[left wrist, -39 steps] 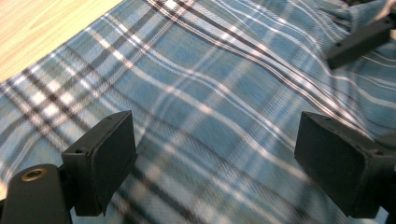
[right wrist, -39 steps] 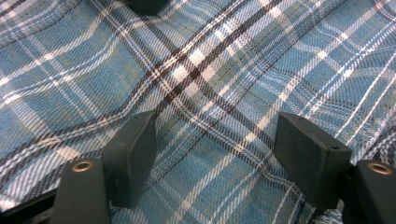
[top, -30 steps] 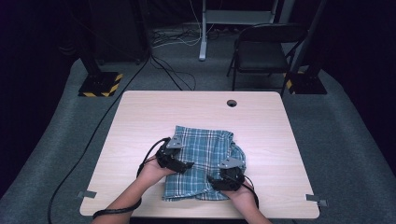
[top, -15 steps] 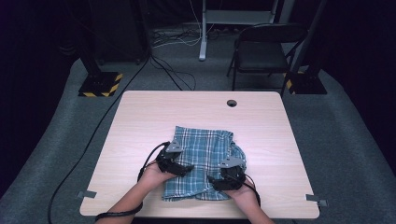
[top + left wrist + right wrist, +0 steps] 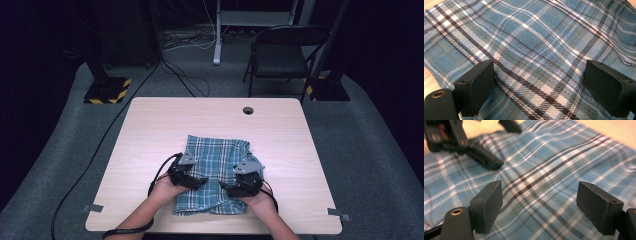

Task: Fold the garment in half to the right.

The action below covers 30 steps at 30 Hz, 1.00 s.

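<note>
A blue plaid cloth (image 5: 216,162) lies folded and slightly rumpled on the near half of the wooden table (image 5: 165,125). My left gripper (image 5: 201,181) hovers low over its near left part, pointing right, with its jaws wide apart above the flat weave (image 5: 536,37). Across from it my right gripper (image 5: 225,187) points left over the cloth's near right part. Its jaws have just been opening and stand apart; cloth (image 5: 554,165) lies under them and nothing is pinched. The right gripper view also shows the left gripper (image 5: 484,157) farther off, resting on the fabric.
A round cable hole (image 5: 248,110) sits near the table's far edge. Behind the table a black folding chair (image 5: 285,55) stands on grey carpet, with cables (image 5: 180,70) trailing across the floor. Bare wood surrounds the cloth on all sides.
</note>
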Available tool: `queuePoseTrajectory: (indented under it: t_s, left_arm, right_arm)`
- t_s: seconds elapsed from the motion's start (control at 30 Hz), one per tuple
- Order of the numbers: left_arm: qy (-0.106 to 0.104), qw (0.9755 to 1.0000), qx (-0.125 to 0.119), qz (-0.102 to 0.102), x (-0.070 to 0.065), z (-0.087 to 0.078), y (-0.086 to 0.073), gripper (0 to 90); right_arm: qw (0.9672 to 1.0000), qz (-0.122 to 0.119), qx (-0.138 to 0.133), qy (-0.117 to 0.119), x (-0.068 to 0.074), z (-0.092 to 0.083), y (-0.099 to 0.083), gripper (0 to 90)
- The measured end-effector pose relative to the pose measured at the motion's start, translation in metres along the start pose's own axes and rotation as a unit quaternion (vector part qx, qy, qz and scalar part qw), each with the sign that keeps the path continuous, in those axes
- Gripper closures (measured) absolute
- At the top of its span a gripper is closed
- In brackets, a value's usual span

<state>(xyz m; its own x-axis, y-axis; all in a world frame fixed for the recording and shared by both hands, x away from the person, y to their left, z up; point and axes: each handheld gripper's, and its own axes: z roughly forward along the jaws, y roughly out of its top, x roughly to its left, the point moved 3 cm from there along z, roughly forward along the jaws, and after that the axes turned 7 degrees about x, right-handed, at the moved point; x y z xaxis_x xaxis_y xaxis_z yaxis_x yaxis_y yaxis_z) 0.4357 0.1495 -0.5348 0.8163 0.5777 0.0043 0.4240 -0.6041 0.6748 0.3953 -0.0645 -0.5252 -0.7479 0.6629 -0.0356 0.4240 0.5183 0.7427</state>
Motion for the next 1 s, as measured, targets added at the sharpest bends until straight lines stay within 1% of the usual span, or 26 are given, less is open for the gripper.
queuePoseTrajectory:
  t_s: [0.03, 0.1, 0.13, 0.17, 0.23, 0.37, 0.43, 0.5, 0.57, 0.63, 0.7, 0.8, 0.83, 0.87, 1.0]
  left_arm:
    - [0.0, 1.0, -0.001, -0.001, 0.0, 0.0, 0.0, 10.1]
    - [0.0, 1.0, -0.001, -0.004, 0.0, -0.001, -0.001, 10.2]
    - [0.0, 1.0, -0.001, -0.004, 0.0, -0.001, -0.001, 10.2]
    - [0.002, 1.0, -0.002, -0.002, -0.001, -0.002, -0.001, 10.2]
    - [0.005, 1.0, 0.0, -0.001, -0.002, -0.002, 0.0, 10.1]
    - [0.0, 1.0, 0.004, -0.002, -0.002, -0.007, 0.003, 9.9]
    - [0.001, 1.0, -0.002, -0.003, -0.001, -0.012, 0.005, 10.4]
    - [0.009, 0.9999, -0.011, 0.0, 0.0, -0.017, 0.007, 11.2]
    - [0.016, 0.9996, -0.022, -0.006, 0.003, -0.019, 0.01, 11.3]
    - [0.021, 0.9995, -0.022, -0.011, 0.006, -0.017, 0.013, 11.3]
    - [0.023, 0.9996, -0.014, -0.012, 0.008, -0.012, 0.014, 11.3]
    - [0.013, 0.9997, -0.007, -0.021, 0.011, -0.003, 0.012, 10.7]
    - [0.012, 0.9997, -0.007, -0.021, 0.011, -0.001, 0.012, 10.7]
    - [0.013, 0.9998, -0.005, -0.016, 0.011, 0.001, 0.011, 10.7]
    - [0.014, 0.9998, -0.002, -0.016, 0.012, 0.004, 0.01, 11.0]
  right_arm:
    - [0.9999, -0.006, 0.01, 0.002, 0.001, 0.005, -0.002, 20.3]
    - [0.9995, -0.009, 0.029, 0.006, 0.0, 0.014, -0.009, 20.4]
    - [0.9995, -0.009, 0.029, 0.006, 0.0, 0.014, -0.009, 20.4]
    - [0.9994, -0.007, 0.033, 0.011, 0.0, 0.017, -0.012, 20.4]
    - [0.999, 0.011, 0.034, 0.025, -0.003, 0.02, -0.015, 20.5]
    - [0.9988, 0.019, 0.036, 0.026, -0.004, 0.02, -0.018, 20.9]
    - [0.9989, 0.02, 0.035, 0.025, -0.004, 0.02, -0.019, 20.8]
    - [0.9989, 0.022, 0.034, 0.025, -0.003, 0.02, -0.019, 20.9]
    - [0.9989, 0.023, 0.033, 0.022, -0.003, 0.02, -0.02, 20.9]
    - [0.999, 0.023, 0.033, 0.017, -0.001, 0.019, -0.02, 20.9]
    - [0.9991, 0.023, 0.033, 0.015, -0.001, 0.019, -0.02, 20.9]
    - [0.9992, 0.024, 0.032, 0.01, 0.001, 0.018, -0.022, 21.0]
    - [0.9993, 0.023, 0.03, 0.008, 0.001, 0.018, -0.022, 21.0]
    - [0.9993, 0.024, 0.029, 0.006, 0.002, 0.018, -0.023, 21.0]
    - [0.9994, 0.017, 0.03, 0.003, 0.002, 0.017, -0.024, 21.1]
